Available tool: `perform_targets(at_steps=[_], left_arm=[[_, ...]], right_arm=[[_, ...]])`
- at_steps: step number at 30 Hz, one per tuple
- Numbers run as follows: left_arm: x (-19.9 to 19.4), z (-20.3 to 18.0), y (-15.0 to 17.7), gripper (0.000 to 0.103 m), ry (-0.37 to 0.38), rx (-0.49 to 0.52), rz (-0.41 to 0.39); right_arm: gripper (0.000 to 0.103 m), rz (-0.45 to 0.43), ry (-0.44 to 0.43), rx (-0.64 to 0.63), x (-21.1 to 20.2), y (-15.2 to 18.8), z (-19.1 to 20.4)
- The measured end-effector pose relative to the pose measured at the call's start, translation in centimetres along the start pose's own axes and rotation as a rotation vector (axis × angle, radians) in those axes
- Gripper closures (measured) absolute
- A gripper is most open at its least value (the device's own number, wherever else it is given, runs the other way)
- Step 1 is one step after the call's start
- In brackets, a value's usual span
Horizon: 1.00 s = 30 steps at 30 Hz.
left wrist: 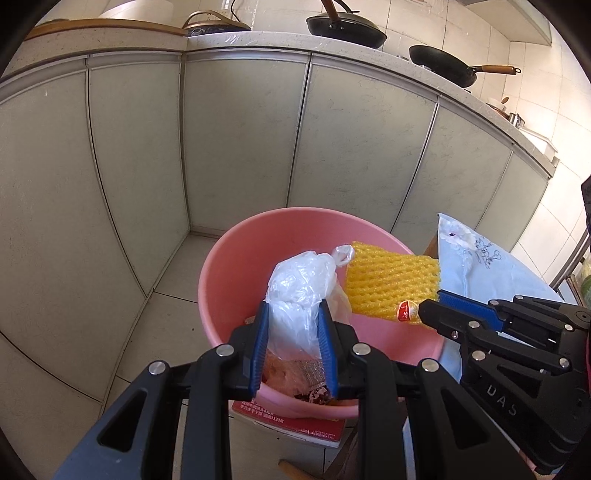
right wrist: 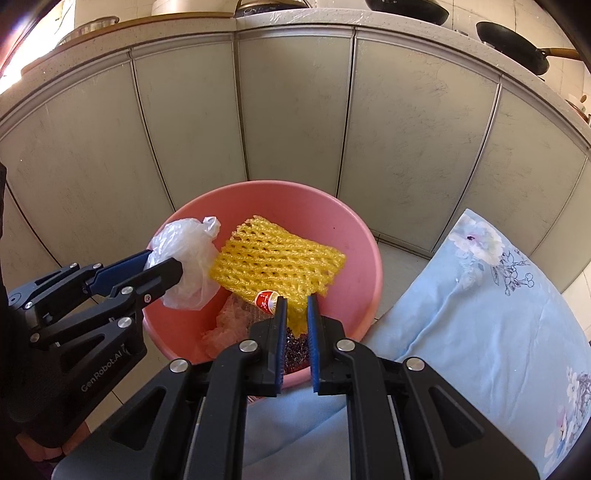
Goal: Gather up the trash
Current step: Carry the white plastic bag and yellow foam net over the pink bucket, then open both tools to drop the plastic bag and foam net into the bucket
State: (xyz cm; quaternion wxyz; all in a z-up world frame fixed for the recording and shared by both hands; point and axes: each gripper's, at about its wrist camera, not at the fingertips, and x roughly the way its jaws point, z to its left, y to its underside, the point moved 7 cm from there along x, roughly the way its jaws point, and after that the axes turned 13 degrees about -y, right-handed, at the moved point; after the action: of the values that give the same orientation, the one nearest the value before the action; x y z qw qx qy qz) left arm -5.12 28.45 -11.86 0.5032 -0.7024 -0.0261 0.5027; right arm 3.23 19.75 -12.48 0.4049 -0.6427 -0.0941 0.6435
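A pink bucket point(left wrist: 221, 266) point(right wrist: 354, 236) stands on the tiled floor and holds several scraps of trash at its bottom point(right wrist: 229, 321). My left gripper point(left wrist: 293, 310) point(right wrist: 162, 264) is shut on a crumpled clear plastic bag point(left wrist: 301, 288) point(right wrist: 186, 262), held over the bucket's left side. My right gripper point(right wrist: 296, 301) point(left wrist: 430, 308) is shut on a yellow foam fruit net point(right wrist: 277, 262) point(left wrist: 393, 282) with a red sticker point(right wrist: 266, 300), held over the bucket's mouth.
A light blue flowered pillow point(right wrist: 480, 306) point(left wrist: 476, 266) lies right of the bucket. Grey cabinet doors point(left wrist: 240, 140) stand behind it. Black pans point(left wrist: 345, 27) sit on the counter above. A red-printed box point(left wrist: 295, 424) lies under the bucket's near edge.
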Motion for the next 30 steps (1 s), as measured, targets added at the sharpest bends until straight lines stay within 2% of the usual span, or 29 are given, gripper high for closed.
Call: perform_targets(at_steps=[16,30], left_arm=[[3.2,-0.7,-0.3,0.078,-0.029,0.034,0.053],[4.5,-1.1,-0.4,0.075,-0.053,0.049,0.088]], right_arm=[[0.093,0.064,0.007,0.003,2.8,-0.6,-0.5],[0.093,0.080,-0.001,0.007,3.6,-1.2,-0.3]])
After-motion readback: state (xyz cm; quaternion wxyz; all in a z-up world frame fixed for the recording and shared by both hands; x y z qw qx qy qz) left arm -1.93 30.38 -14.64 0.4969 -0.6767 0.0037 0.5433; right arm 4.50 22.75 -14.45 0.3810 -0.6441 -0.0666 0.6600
